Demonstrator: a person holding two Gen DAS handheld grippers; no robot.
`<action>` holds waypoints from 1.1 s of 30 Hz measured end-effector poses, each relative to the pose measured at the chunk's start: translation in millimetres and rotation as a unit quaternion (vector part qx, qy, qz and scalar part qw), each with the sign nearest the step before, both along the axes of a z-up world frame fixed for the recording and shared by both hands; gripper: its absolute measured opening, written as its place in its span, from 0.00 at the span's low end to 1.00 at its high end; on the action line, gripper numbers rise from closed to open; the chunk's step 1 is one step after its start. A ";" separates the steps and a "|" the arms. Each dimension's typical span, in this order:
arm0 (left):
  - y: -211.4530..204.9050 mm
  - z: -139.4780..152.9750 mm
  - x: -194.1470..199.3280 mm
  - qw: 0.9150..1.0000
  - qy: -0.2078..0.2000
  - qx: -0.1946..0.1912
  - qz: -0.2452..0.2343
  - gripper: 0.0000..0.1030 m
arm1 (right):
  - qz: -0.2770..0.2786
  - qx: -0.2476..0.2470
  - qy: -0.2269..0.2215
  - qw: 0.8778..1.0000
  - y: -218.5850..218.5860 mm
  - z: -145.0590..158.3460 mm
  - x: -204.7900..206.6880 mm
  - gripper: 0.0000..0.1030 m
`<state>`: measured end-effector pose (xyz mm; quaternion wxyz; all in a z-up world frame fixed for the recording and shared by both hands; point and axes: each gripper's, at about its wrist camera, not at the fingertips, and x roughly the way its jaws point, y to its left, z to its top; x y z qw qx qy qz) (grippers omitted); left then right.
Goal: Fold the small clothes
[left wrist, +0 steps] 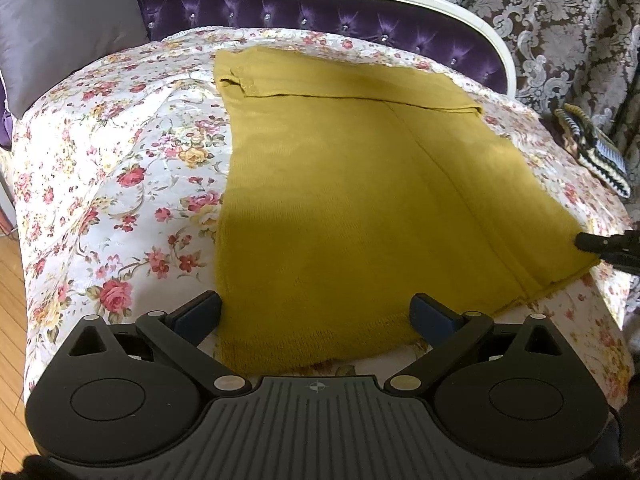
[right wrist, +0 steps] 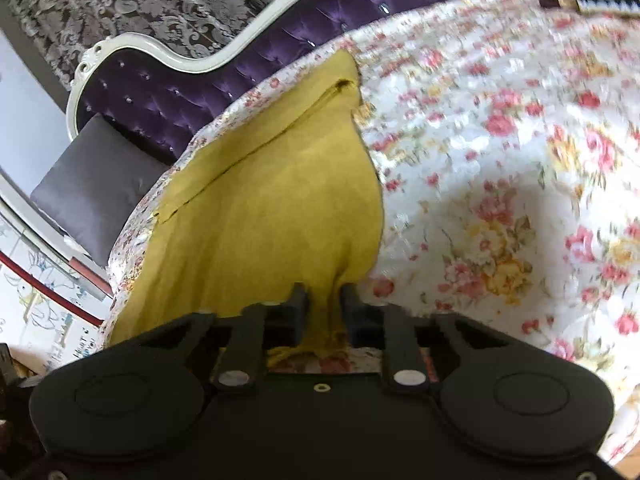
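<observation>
On top of the big bed, a flowery bedspread (left wrist: 132,184) covers the whole soft top, so there is a wide, flat place to fold on. Behind it stands a purple headboard (left wrist: 320,16) with a white rim, and a grey pillow (left wrist: 64,28) leans at the far left, out of the way.

Spread flat on the bedspread lies the yellow knit garment (left wrist: 344,208). This is the thing to fold. It looks smooth and open, with a strip at its far end already turned over. I think it was laid flat like this so its edges are easy to find and lift.

At the far right edge of the bed sits a small striped knit piece (left wrist: 596,148), well apart from the yellow one. Maybe it waits for its turn.

Near the yellow garment's close edge hangs the left gripper (left wrist: 316,312). Its jaws are spread wide, one at each side of the near left corner, and they pinch nothing. It seems ready to grab that corner.

Smaller in view, the right gripper (right wrist: 323,304) is at the near right corner. Its jaws are pressed together on a bunched bit of yellow cloth. With that corner pinched, I think the fold is just starting.
</observation>
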<state>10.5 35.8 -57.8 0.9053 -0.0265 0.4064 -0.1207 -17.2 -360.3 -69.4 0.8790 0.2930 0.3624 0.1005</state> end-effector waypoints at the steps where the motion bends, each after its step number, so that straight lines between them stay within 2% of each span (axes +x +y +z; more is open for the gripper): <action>1: -0.2 -0.3 -0.1 1.000 0.000 0.000 0.001 0.98 | 0.002 -0.003 -0.006 1.000 1.4 3.2 1.3 0.22; 4: -1.1 0.0 -0.3 1.000 0.000 0.005 0.006 0.97 | 0.013 -0.003 -0.024 1.000 5.5 11.7 4.6 0.21; 7: -1.5 0.9 -0.9 1.000 0.000 0.014 0.014 0.89 | 0.022 -0.006 -0.034 0.999 9.9 17.0 8.6 0.21; 10: 0.1 2.3 -2.2 1.000 -0.005 0.020 0.017 0.75 | 0.025 -0.005 -0.037 0.999 13.0 17.7 11.5 0.21; 13: 1.8 3.5 -3.1 0.999 -0.013 0.026 0.018 0.50 | 0.027 -0.003 -0.035 0.999 13.0 16.0 12.8 0.21; 14: 2.4 4.1 -3.3 0.999 -0.015 0.024 0.019 0.29 | 0.026 -0.003 -0.035 0.999 13.1 15.7 12.8 0.21; 15: 3.2 4.1 -2.7 1.000 -0.012 0.018 0.018 0.11 | 0.026 -0.001 -0.035 0.999 12.9 15.7 12.5 0.21; 20: 11.2 8.1 0.4 0.999 -0.014 -0.029 0.022 0.09 | 0.023 0.004 -0.042 0.999 12.0 19.5 12.2 0.21; 26: 17.9 39.6 13.5 0.995 -0.063 -0.069 0.029 0.08 | 0.012 0.026 -0.077 0.997 4.8 35.3 23.6 0.18; 27: 18.2 44.4 17.4 0.994 -0.070 -0.075 0.030 0.08 | 0.010 0.028 -0.084 0.996 3.1 39.2 28.0 0.16; 31: 23.0 64.9 42.1 0.990 -0.099 -0.092 0.036 0.06 | 0.007 0.033 -0.110 0.993 -5.7 54.7 53.0 0.16; 32: 22.3 68.9 47.1 0.990 -0.106 -0.089 0.038 0.04 | 0.008 0.031 -0.114 0.993 -7.8 57.7 60.0 0.17; 33: 22.6 71.9 50.6 0.989 -0.113 -0.087 0.038 0.04 | 0.013 0.028 -0.114 0.993 -9.6 60.1 67.6 0.24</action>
